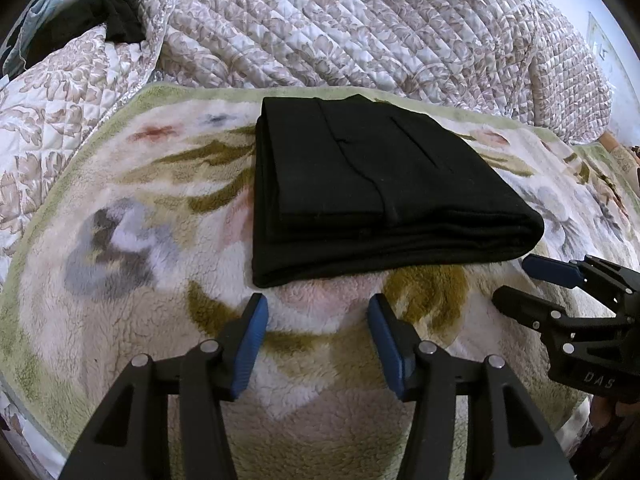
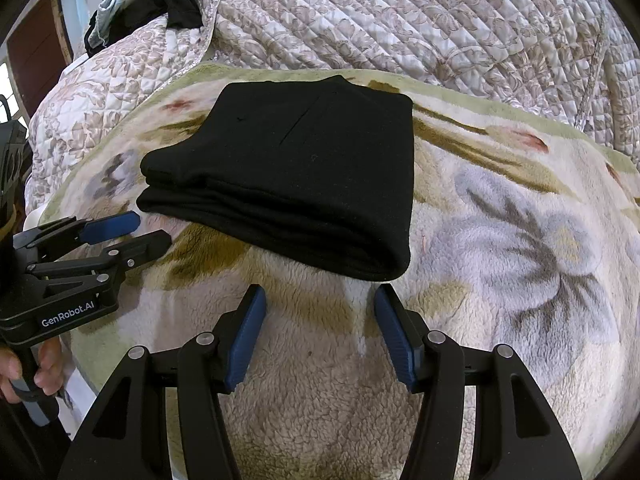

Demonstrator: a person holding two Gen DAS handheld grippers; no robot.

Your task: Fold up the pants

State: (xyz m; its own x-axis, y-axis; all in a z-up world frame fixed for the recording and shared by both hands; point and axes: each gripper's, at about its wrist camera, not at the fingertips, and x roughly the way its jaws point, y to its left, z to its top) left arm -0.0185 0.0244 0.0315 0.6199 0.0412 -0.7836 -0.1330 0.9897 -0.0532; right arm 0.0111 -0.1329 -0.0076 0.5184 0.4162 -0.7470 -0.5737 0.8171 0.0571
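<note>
- The left gripper [image 1: 318, 306] has its jaws apart with nothing between them, only bare fleece blanket [image 1: 132, 320] below.
- The right gripper [image 2: 320, 296] stands the same way, jaws apart and empty, beside the left.
- Just ahead of both sets of jaws lie the black pants [image 1: 376, 192], folded into a thick, neat rectangle, layered edge facing the jaws, touched by neither.
- Open fleece spreads either side of the jaws.
- Beyond the pants, the blanket's green edge meets a quilted floral bedspread [image 1: 360, 24].
</note>
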